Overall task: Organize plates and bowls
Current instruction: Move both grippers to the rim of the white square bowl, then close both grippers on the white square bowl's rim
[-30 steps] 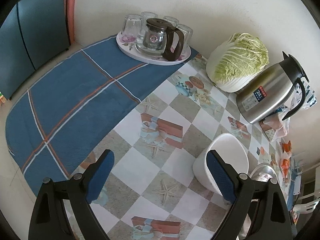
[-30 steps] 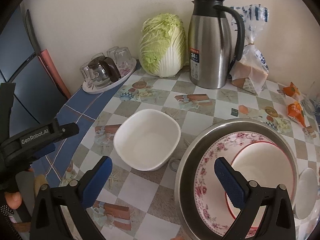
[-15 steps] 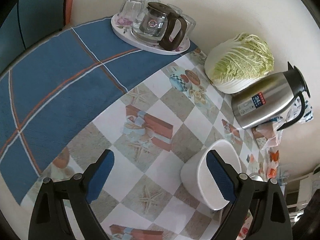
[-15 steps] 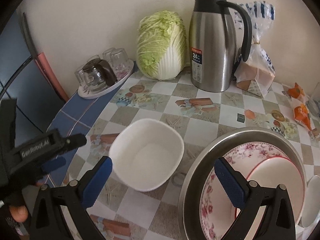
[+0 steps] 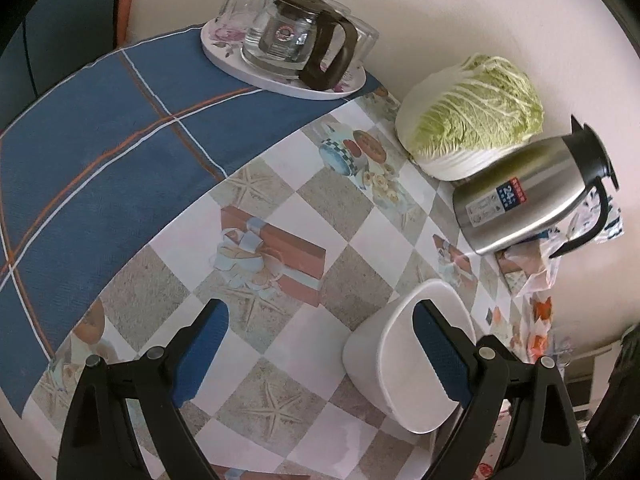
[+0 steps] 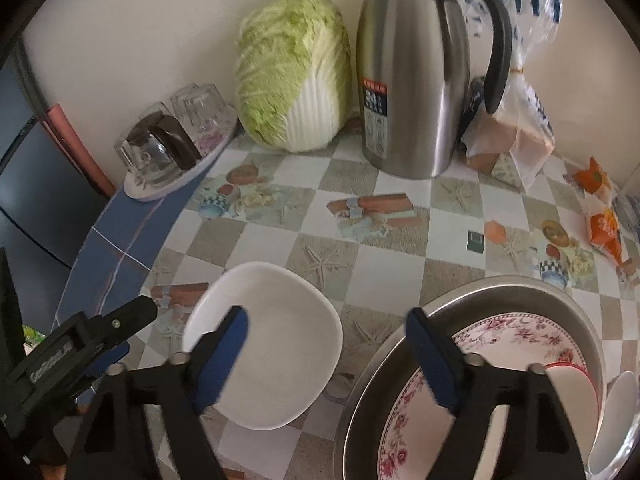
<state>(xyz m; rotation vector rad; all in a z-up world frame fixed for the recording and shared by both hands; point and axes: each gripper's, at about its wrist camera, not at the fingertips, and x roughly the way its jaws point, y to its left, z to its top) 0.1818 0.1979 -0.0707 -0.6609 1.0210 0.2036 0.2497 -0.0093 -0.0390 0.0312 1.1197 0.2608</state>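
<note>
A white square bowl [image 5: 384, 364] [image 6: 280, 344] stands on the chequered tablecloth. My left gripper [image 5: 320, 340] is open just left of it; its right finger [image 5: 440, 356] hangs over the bowl's inside and the near wall lies between the jaws, untouched. My right gripper [image 6: 328, 348] hovers above the bowl's right rim with its jaws closing; the pads press on nothing. The left gripper [image 6: 132, 332] shows at the bowl's left edge. A steel basin [image 6: 520, 292] on the right holds a floral plate [image 6: 516, 332] and a red-rimmed white bowl [image 6: 576, 388].
Against the wall stand a cabbage [image 6: 292, 72], a steel thermos jug [image 6: 412, 80], a bagged loaf [image 6: 516, 120] and a tray of glasses with a glass pot [image 5: 288, 40]. A blue cloth [image 5: 100, 152] covers the table's left part. Orange snack packets [image 6: 604, 224] lie far right.
Both grippers have sunk closer to the white bowl, which looks larger in both views. The right gripper slid left over the bowl and its jaws have narrowed. The left gripper stays open.
</note>
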